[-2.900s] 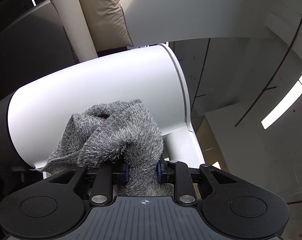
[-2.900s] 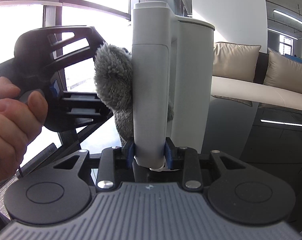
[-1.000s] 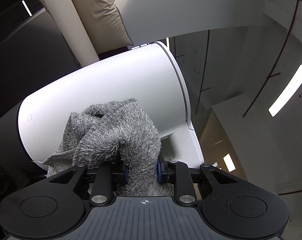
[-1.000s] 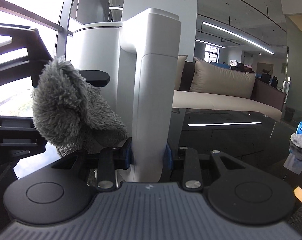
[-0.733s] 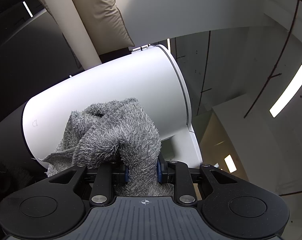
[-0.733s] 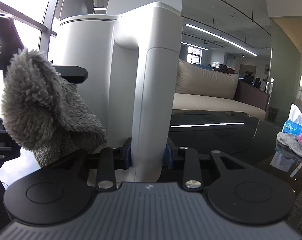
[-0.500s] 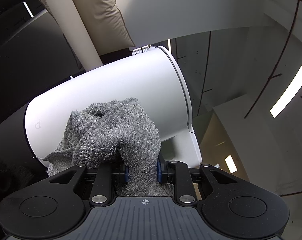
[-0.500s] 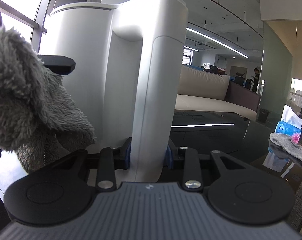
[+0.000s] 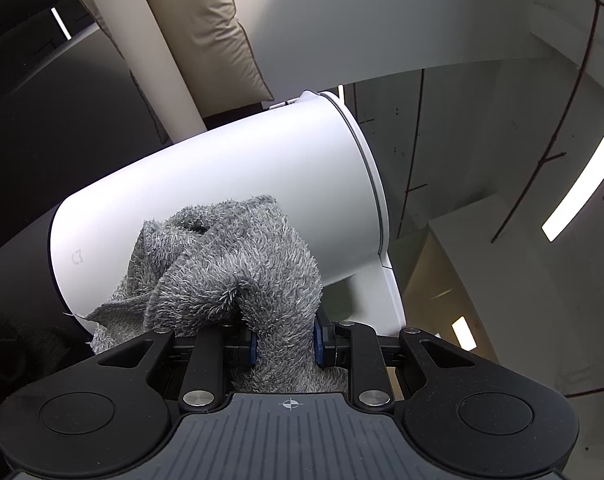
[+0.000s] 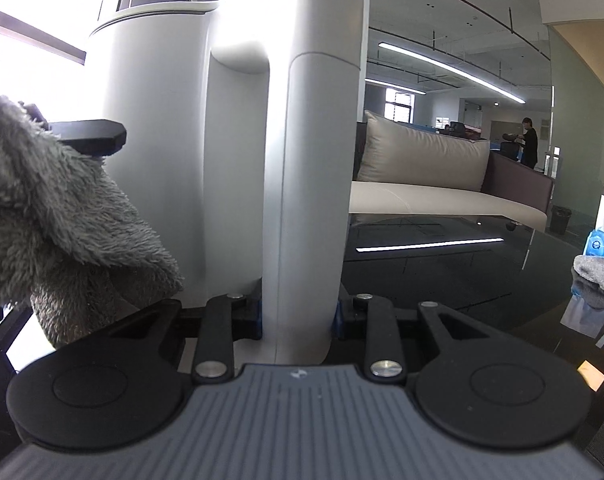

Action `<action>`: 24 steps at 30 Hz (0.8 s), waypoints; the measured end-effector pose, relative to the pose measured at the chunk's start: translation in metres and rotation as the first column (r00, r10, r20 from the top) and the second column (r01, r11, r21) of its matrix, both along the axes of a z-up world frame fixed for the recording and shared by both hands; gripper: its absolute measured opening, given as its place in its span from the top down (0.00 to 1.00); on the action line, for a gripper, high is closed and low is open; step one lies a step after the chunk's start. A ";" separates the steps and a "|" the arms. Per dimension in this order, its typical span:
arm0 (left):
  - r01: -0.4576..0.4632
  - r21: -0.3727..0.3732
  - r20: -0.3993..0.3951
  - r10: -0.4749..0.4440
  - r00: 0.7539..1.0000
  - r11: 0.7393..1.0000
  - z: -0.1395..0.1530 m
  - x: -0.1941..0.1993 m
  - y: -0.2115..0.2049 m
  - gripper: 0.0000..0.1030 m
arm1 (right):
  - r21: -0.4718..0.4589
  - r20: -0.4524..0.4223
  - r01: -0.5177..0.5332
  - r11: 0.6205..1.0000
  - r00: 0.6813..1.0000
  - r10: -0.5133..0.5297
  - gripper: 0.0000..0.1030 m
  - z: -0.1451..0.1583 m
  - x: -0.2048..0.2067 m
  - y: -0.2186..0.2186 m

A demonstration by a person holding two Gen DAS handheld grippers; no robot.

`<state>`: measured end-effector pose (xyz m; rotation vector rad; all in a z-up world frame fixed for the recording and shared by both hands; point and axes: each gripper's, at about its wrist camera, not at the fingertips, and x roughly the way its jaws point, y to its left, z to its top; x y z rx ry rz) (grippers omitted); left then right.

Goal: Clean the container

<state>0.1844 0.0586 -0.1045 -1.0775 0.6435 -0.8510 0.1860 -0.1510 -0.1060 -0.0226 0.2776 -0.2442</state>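
While a beige cushion [image 9: 206, 28] and ceiling fill the left wrist view's background, the left gripper [image 9: 285, 340] pinches a grey fluffy cloth [image 9: 238, 268], bunched against the side of a white electric kettle [image 9: 230, 184] and covering its lower wall. In the right wrist view, a sofa [image 10: 433, 196] and a glossy black table [image 10: 441, 276] lie beyond; the right gripper [image 10: 298, 316] clamps the kettle's upright white handle [image 10: 313, 184], cloth at left.
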 end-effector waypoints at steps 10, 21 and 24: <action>-0.012 -0.004 0.003 0.012 1.000 1.000 0.000 -0.001 0.002 0.79 | -0.015 0.005 -0.090 0.996 0.996 0.090 0.71 -0.002 -0.011 0.008; -0.003 -0.039 0.025 0.004 1.000 0.999 0.008 0.001 0.003 0.79 | -0.019 0.003 -0.101 0.995 0.995 0.101 0.70 0.004 -0.006 0.012; -0.011 -0.016 -0.049 0.010 0.999 1.000 -0.006 0.004 0.003 0.79 | -0.018 0.000 -0.106 0.994 0.994 0.106 0.71 0.006 -0.004 0.010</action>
